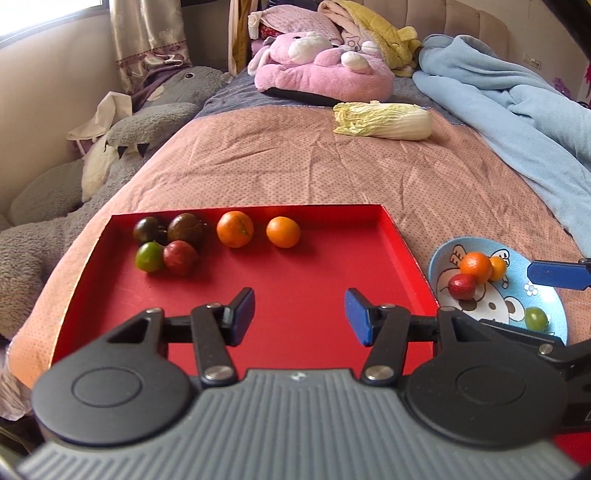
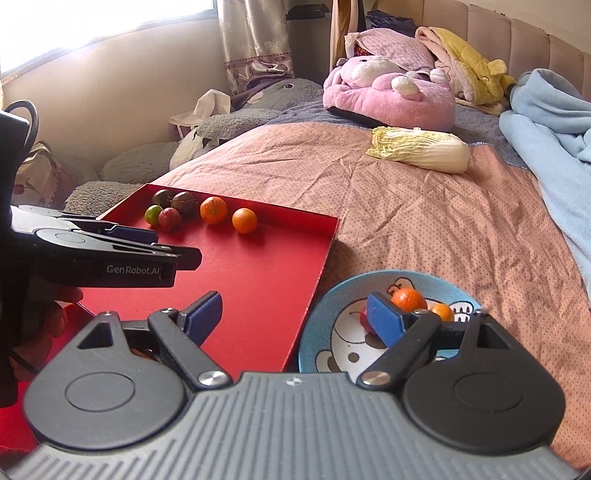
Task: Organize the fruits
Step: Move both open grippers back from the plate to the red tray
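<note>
Left wrist view shows the left hand-held gripper [image 1: 299, 315] with its jaws moderately apart and nothing between them, above the bare part of a red tray [image 1: 295, 269] that lies on the bed [image 1: 295, 166]. At the far side of the tray, in the centre left of the frame, four small dark, green and red fruits [image 1: 166, 240] sit close together, and beside them two oranges [image 1: 258, 229] lie a little apart. At the lower right a blue cartoon plate [image 1: 554, 295] touches the tray's edge and carries an orange, a smaller orange fruit, a red fruit and a green one. In the right wrist view the right hand-held gripper [image 2: 295, 319] stands wide and empty over the border of tray and plate; its right finger [image 2: 384, 317] covers part of the red fruit there, and the green one is not visible. A napa cabbage [image 1: 384, 120] lies further up on the pink dotted bedcover, well apart from the tray. Behind it are a pink plush toy [image 1: 325, 70], a yellow blanket [image 1: 380, 29] and a light blue blanket [image 1: 517, 110] at the upper right; a grey plush toy [image 1: 122, 147] lies at the left under a curtain [image 1: 147, 33]. At the left edge of the right wrist view, a hand under the left gripper is only partly visible and blurred.
</note>
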Tool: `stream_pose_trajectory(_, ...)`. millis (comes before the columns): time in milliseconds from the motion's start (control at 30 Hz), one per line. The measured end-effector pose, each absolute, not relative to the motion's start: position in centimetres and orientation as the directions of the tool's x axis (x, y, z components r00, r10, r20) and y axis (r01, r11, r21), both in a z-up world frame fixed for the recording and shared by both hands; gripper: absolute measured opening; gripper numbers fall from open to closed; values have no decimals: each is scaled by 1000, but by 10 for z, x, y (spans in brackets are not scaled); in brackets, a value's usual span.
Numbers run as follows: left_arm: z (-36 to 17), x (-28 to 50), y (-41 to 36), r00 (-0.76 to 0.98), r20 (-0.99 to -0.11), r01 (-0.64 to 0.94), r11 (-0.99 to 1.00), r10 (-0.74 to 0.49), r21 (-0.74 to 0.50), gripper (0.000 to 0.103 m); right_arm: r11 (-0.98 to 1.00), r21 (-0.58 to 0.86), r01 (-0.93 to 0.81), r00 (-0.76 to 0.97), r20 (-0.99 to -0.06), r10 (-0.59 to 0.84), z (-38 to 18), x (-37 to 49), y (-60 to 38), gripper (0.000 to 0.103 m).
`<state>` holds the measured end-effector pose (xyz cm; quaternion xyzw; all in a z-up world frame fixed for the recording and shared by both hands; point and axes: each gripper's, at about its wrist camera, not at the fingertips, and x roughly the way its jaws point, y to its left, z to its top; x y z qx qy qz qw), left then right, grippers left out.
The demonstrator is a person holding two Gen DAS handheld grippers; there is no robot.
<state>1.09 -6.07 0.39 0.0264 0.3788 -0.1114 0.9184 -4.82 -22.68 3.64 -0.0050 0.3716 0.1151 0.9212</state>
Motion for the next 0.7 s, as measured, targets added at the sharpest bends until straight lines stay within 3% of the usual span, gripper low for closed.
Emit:
stream_pose_trajectory(367,-4,20,-20,696,-707,138,990,-123,-36,57,948,61,-312,682,-681,268,33,11,-177,87)
stream_pose_trajectory(700,-12,34,17,688,-720,69,996,-93,-63,57,943,89,-321,626,-728,282,1,90,-140,58)
